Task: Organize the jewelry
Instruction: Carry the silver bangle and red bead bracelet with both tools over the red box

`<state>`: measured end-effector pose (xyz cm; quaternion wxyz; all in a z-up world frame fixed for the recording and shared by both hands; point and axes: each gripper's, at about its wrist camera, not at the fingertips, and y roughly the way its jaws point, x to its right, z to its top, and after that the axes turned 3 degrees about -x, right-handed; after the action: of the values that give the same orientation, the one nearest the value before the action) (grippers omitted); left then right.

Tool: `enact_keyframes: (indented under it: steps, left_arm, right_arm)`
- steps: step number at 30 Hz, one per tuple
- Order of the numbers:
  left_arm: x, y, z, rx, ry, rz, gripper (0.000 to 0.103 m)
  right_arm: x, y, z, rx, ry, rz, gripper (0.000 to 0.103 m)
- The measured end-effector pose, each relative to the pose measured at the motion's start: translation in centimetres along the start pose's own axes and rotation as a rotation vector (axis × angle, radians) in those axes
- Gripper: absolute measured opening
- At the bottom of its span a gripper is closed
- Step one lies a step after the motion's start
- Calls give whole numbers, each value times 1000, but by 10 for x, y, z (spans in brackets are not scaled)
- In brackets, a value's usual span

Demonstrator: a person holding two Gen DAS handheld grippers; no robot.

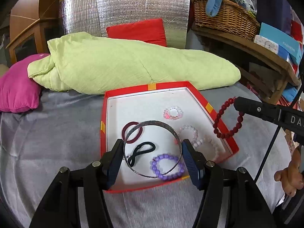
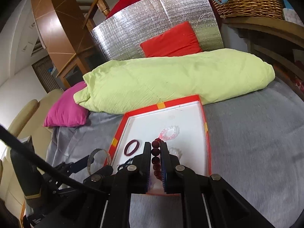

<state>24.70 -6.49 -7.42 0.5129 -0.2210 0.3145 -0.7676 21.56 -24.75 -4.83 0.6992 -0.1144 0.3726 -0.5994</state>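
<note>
My left gripper is shut on a wide silver bangle, one pad on each side of the ring. Seen through it is a red box with a white floor, lying on the grey bed cover. In the box lie a maroon ring, a black hair tie, a purple bead bracelet, a pink clear bracelet and pale bead bracelets. My right gripper is shut on a dark red bead bracelet, which hangs over the box's right rim.
A light green quilt lies just behind the box, with a magenta pillow at its left and a red cushion against a silver foil panel. A wicker basket sits on a wooden shelf at the right. A person's hand shows at the right edge.
</note>
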Motion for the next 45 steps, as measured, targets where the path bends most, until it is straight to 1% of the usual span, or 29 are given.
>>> enact_keyframes:
  steps: [3,9,14,23,28,33,37,40,43,45]
  left_arm:
    - [1,11,0,-12,5,5,63]
    - [1,30,0,-34,9,19,63]
    - [2,37,8,-26,24,29,63]
    - [2,56,31,-16,63,44,63]
    - [0,71,51,-8,86,49,63]
    - [-7,89,71,-11,94,42,63]
    - [-9,103,81,-10,116,28,63]
    - [-11,114,82,-30,114,10,63]
    - [-7,126,78,-73,139,-5,63]
    - [-8,133,74,-105,142,-10,63]
  right_arm:
    - [7,11,5,-10,24,8,11]
    - [14,26,15,6,22,-6,11]
    - [19,39,21,23,31,-17,11]
    - [29,64,31,30,59,-37,11]
    - [40,74,38,37,99,-49,11]
    - [50,78,46,54,127,-60,11]
    - [52,84,51,59,130,-67,11]
    - [53,92,54,51,130,-71,11]
    - [56,99,55,35,145,-76,11]
    - [59,102,54,16,165,-65,11]
